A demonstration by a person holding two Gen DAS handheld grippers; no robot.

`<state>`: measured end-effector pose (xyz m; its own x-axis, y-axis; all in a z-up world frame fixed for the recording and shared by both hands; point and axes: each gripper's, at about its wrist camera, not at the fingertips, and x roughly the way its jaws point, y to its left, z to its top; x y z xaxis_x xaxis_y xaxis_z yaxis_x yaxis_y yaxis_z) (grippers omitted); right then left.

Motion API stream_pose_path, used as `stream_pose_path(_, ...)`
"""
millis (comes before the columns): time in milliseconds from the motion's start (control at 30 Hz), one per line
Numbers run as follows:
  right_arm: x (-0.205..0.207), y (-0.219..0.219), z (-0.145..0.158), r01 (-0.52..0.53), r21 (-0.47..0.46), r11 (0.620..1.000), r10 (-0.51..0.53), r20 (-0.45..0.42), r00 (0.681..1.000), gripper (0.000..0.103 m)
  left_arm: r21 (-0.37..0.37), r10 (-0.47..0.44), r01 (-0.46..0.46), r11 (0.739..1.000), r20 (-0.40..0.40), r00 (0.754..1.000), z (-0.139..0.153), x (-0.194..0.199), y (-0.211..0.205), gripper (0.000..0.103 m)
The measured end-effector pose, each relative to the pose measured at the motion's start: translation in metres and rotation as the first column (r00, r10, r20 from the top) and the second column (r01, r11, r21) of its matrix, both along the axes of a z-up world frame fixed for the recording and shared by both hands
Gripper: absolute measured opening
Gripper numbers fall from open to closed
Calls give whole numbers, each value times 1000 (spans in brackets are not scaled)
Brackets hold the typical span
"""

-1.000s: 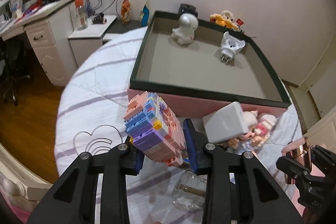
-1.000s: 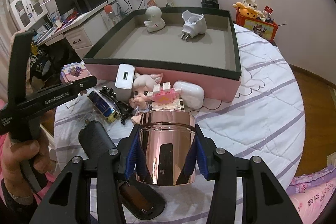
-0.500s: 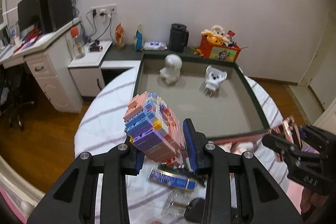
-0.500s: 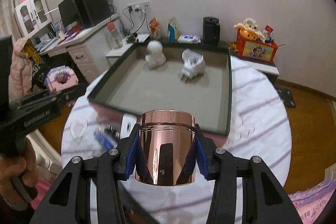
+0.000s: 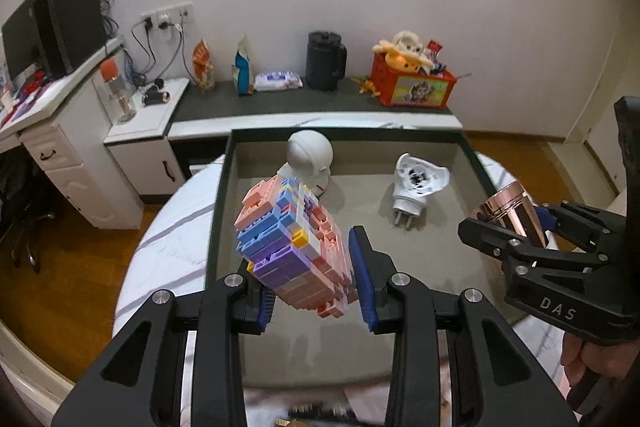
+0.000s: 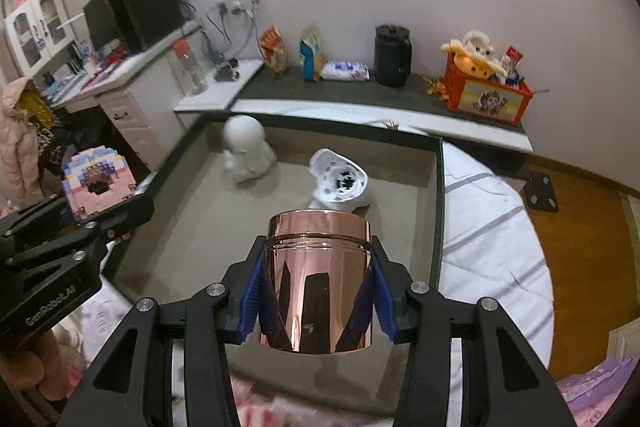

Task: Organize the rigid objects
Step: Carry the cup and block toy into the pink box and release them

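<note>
My left gripper (image 5: 314, 277) is shut on a pastel brick block (image 5: 294, 247) of pink, blue and purple, held tilted above the near left part of a large dark-rimmed tray (image 5: 224, 187). My right gripper (image 6: 316, 291) is shut on a shiny rose-gold cylindrical jar (image 6: 318, 279), upright over the tray's near edge. The same jar (image 5: 512, 213) shows at the right in the left wrist view, and the brick block (image 6: 96, 183) at the left in the right wrist view. Inside the tray, toward the far wall, stand a white figurine (image 5: 310, 157) and a white plug adapter (image 5: 416, 183).
The tray lies on a round bed with a white striped cover (image 6: 492, 227). Behind it runs a low shelf with a black jug (image 5: 325, 61), snack bags and a red toy box (image 5: 412, 83). A white desk (image 5: 56, 131) stands at the left. Blurred small items lie below the tray's near edge.
Both grippers have risen and moved forward from the clutter in front of the tray to above the tray's near part, each still gripping its object. The clutter has dropped out of view.
</note>
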<state>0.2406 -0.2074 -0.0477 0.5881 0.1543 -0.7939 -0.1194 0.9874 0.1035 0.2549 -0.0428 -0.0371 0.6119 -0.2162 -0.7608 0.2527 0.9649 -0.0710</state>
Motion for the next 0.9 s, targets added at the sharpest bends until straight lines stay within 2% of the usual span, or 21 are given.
stream_pose_path(233,30,-4,-38,11,-14,1000,-12,-82,997,48,24,-10,12,1000,-79,997,-39,38,-10,34)
stream_pose_path(367,35,-1,-46,6,-30,1000,-9,-102,995,48,30,-15,18,999,-114,993,-55,47,-13,34)
stream_pose_path(567,36,3,-50,0,-60,998,-7,-123,992,48,59,-8,16,998,-128,992,-62,49,-18,35)
stream_pose_path(600,37,3,-50,2,-61,998,-10,-123,992,49,69,-5,14,998,-127,992,-62,49,-19,41)
stream_pose_path(633,38,4,-50,2,-59,998,-10,-123,992,49,78,2,8,997,-122,993,-61,48,-19,55)
stream_pose_path(700,38,5,-47,6,-57,998,-12,-109,994,57,90,19,-9,996,-110,994,-57,47,-18,74)
stream_pose_path(733,37,7,-45,-1,-58,998,-5,-106,994,62,113,38,-27,993,-92,995,-54,46,-17,76)
stream_pose_path(767,38,7,-44,1,-70,998,-9,-106,994,76,122,46,-35,992,-85,995,-53,45,-15,76)
stream_pose_path(800,36,6,-42,12,-77,997,-20,-100,995,82,115,52,-41,993,-86,995,-51,44,-11,83)
stream_pose_path(833,35,4,-39,20,-76,997,-26,-89,996,82,110,58,-48,993,-90,994,-49,43,-8,89)
stream_pose_path(900,33,1,-36,20,-52,998,-25,-93,995,83,101,67,-59,993,-78,995,-42,38,-2,94)
